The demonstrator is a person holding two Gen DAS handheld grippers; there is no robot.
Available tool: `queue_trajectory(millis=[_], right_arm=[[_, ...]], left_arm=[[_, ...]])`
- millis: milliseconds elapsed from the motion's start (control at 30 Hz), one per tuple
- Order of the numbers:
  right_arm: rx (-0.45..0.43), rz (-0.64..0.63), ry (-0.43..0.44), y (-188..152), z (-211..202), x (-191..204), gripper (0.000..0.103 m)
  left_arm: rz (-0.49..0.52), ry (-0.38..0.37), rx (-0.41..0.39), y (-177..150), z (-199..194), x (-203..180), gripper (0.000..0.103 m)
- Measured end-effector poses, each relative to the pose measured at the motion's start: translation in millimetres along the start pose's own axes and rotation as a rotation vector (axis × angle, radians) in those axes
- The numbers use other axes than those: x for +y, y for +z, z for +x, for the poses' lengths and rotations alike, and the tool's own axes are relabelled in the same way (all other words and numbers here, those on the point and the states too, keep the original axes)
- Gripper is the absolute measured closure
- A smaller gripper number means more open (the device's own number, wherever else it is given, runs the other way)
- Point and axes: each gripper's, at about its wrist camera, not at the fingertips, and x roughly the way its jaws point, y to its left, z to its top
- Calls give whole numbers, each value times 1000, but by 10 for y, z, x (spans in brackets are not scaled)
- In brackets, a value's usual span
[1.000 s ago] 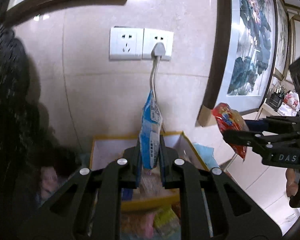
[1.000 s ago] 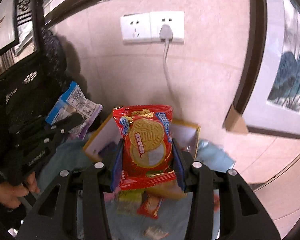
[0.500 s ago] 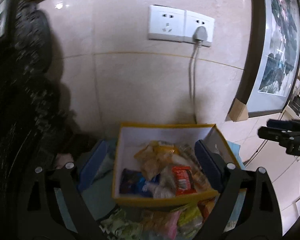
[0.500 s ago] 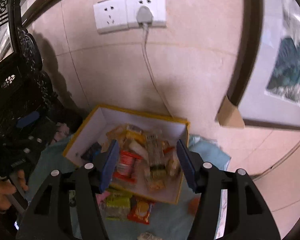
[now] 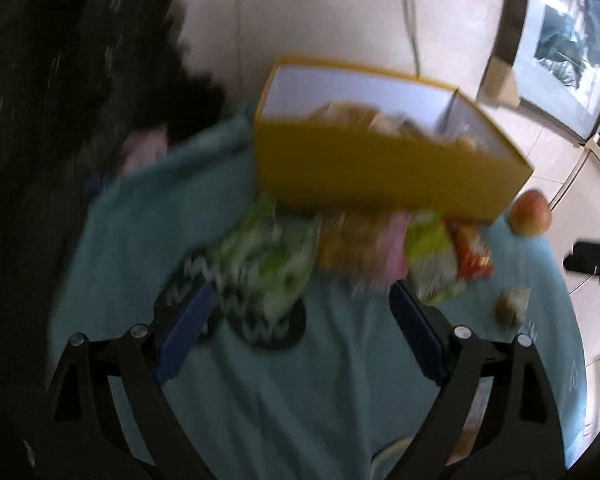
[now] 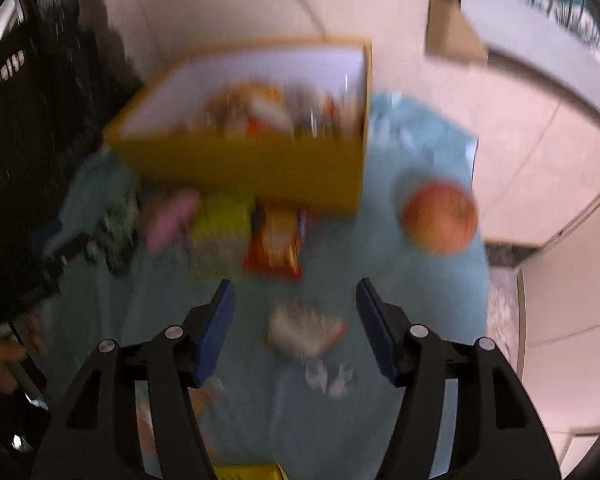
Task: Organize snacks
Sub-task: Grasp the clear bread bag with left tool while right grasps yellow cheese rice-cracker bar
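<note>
On the teal cloth [image 6: 440,300], the yellow box [image 6: 240,168] already holds snacks, loose packets lined along its near wall. Small wrapped snack [image 6: 304,330] lies dead ahead between the right gripper [image 6: 294,326] jaws, opening, nothing pinched. Left gripper [image 5: 300,332] spread wide, empty, green packet [image 5: 266,264] just ahead.

Teal cloth [image 5: 308,380] covers the table. Apple [image 6: 440,218] rests on the cloth's right part. Cream tiled wall [image 5: 320,12] behind the cloth; white cable [image 5: 410,12] hangs down it. Framed picture [image 5: 560,36] leans right of the cloth. Dark carved furniture [image 5: 60,80] left of it.
</note>
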Motion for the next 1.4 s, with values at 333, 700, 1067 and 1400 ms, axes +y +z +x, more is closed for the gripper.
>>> queue_trajectory(millis=[333,700,1067,1400], right_arm=[[63,-14,-33,-359,243,-36,40],[174,-30,58,-1069,-101,-104,40],[238,13,72,-1687,-243,98,40],[215,73,177,-1538,16,522,40]], left_arm=[[299,-264,72,-787,-160,-768,12],[419,-270,95,-1109,-104,-1148,12],[477,-169,108,-1240,205,-1289,15],[422,-138,133,-1320,23,-757,37]])
